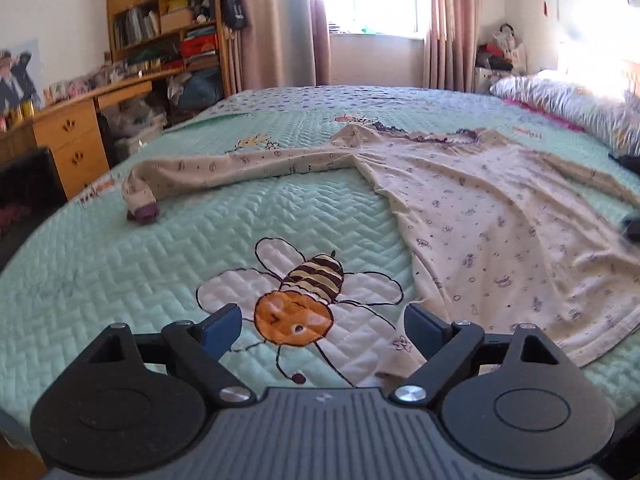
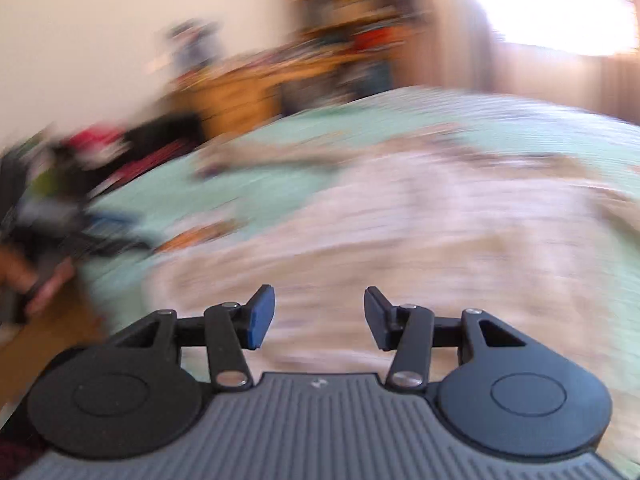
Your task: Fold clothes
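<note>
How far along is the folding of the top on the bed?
Done: the long-sleeved top is spread flat on the bedspread, one sleeve stretched out sideways. In hand: nothing; the left gripper and right gripper are both open and empty, the right view blurred. Left: every fold; no part is turned over yet.

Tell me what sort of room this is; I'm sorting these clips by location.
Most likely a home bedroom: a bed under a quilted mint-green bedspread, a white pillow, and a wooden desk with shelves beside pink curtains.
</note>
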The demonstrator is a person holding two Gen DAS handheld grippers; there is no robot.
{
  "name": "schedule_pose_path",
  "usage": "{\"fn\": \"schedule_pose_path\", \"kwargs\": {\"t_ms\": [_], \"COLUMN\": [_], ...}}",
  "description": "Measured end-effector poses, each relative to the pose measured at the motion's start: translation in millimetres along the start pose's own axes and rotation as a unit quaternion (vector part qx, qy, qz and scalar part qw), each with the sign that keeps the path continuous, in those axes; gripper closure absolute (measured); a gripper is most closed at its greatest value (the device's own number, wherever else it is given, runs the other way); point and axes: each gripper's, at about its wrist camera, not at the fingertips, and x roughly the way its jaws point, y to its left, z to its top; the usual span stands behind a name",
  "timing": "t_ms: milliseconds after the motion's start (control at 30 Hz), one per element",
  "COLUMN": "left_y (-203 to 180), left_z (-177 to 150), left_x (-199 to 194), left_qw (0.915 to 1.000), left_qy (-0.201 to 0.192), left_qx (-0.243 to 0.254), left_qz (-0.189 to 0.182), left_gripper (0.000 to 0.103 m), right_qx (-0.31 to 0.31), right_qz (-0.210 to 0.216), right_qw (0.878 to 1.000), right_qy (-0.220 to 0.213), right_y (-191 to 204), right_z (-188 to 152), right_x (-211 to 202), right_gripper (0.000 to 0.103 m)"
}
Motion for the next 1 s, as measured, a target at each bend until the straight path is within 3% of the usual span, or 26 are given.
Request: {"fn": "schedule_pose_path", "kwargs": {"t_ms": [67,133,200,267,300,367,533,633,700,767,800,1000], "left_y": [-7,-13,-12,-10,-10,-9,-9,-14,-16,-15,-15,-19], "left_z": [-2,-4,-4,-2,-1,1,5,5,7,7,7,9], "left_x": [10,21,29,30,30,30,32,34,34,35,36,29], "left_qw": [0.9995,0.9984,0.9965,0.9949,0.9943,0.9935,0.9927,0.9928,0.9926,0.9928,0.9929,0.9916], "left_qy": [0.019,0.039,0.064,0.074,0.079,0.089,0.103,0.109,0.112,0.114,0.114,0.125], "left_qx": [0.021,0.035,0.026,0.025,0.027,0.027,0.02,0.025,0.027,0.027,0.026,0.032], "left_qz": [-0.009,-0.02,-0.047,-0.065,-0.066,-0.066,-0.059,-0.044,-0.037,-0.025,-0.019,-0.014], "left_gripper": [0.015,0.015,0.033,0.045,0.056,0.063,0.058,0.048,0.04,0.031,0.028,0.028], "right_qx": [0.053,0.103,0.176,0.243,0.275,0.295,0.265,0.248,0.229,0.23,0.234,0.224], "right_qz": [-0.072,-0.116,-0.115,-0.091,-0.076,-0.052,-0.03,-0.013,-0.021,-0.026,-0.03,-0.067], "right_qw": [0.996,0.988,0.978,0.966,0.958,0.953,0.962,0.966,0.97,0.97,0.969,0.969], "right_qy": [-0.014,0.0,0.007,0.018,0.024,0.041,0.062,0.078,0.082,0.078,0.076,0.074], "right_y": [-41,-76,-104,-124,-132,-132,-132,-130,-127,-129,-131,-139], "right_z": [-5,-16,-33,-52,-61,-74,-72,-69,-71,-74,-76,-64], "right_x": [-31,-52,-65,-69,-70,-66,-34,-25,-23,-22,-23,-44], "right_gripper": [0.034,0.034,0.034,0.034,0.035,0.038,0.04,0.06,0.079,0.088,0.097,0.101]}}
